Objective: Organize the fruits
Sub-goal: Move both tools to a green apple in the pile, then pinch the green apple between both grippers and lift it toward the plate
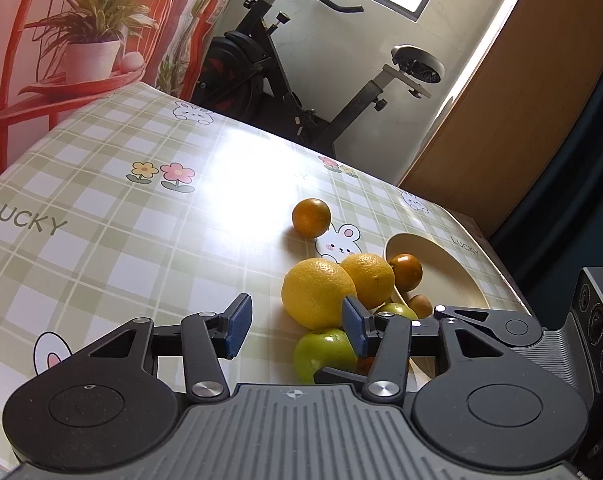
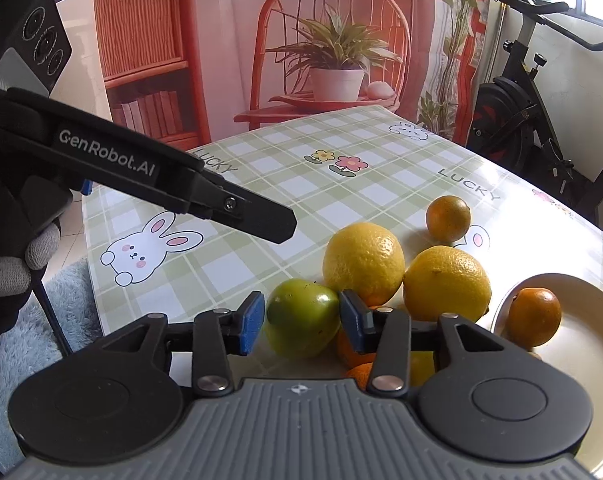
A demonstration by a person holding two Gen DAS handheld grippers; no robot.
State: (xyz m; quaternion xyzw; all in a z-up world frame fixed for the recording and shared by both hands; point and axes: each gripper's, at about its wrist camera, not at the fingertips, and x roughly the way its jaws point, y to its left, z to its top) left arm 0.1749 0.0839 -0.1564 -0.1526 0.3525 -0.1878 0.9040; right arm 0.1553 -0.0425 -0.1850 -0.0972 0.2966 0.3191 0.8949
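The opening pick of the sorting job is judged to be in hand. The green apple (image 2: 303, 322) is being framed by the right gripper (image 2: 301, 326), whose jaws are spread wide at nine and three o'clock of the fruit; whether the pads are touching its skin cannot be told, and nothing is being held. The left gripper (image 1: 295, 326) is likewise being held wide and empty above the desk (image 1: 141, 240), with the heap lying toward its one o'clock.

The fruit is lying clustered on the desk just beside the cream plate (image 2: 573, 360): two large lemons (image 2: 363, 262) at twelve to two o'clock of the apple, small oranges partly hidden beneath the right gripper, and a dark orange (image 2: 447, 212) lying apart at the far side. Only one small orange (image 2: 533, 316) is sitting on the plate, so most of the task is judged to be outstanding.

Next, a firm, even closing on the apple is being called for, then a lift toward the plate at three o'clock, with care that the neighbouring lemons are not nudged into rolling.
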